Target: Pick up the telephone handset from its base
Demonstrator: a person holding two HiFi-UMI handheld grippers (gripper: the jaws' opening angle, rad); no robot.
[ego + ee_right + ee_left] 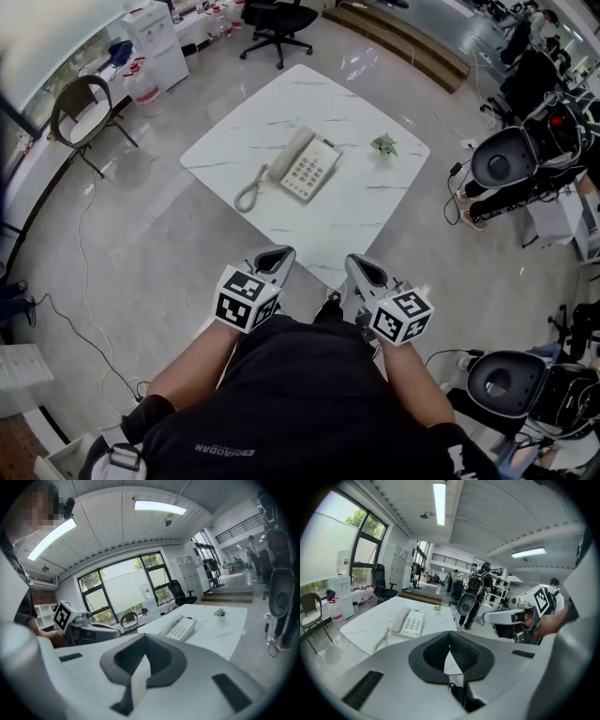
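Nothing of the task is done yet. The handset (290, 154) lies on its base (315, 172), in the middle of the desk (361, 211). The left tool (275, 255) and the right tool (367, 267) are both closed and empty (well apart from the phone). The approach, the grasp and the lift are all left.

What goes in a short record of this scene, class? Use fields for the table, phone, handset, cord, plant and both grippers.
Table: white, marbled, one corner toward the person
Phone: pale desk phone near the table's middle
Handset: resting on its base, left of the keypad
Cord: coiled, lying on the table at the phone's near left
Plant: small, right of the phone, apart from it
Left gripper: shut, empty, by the table's near corner
Right gripper: shut, empty, beside the left one
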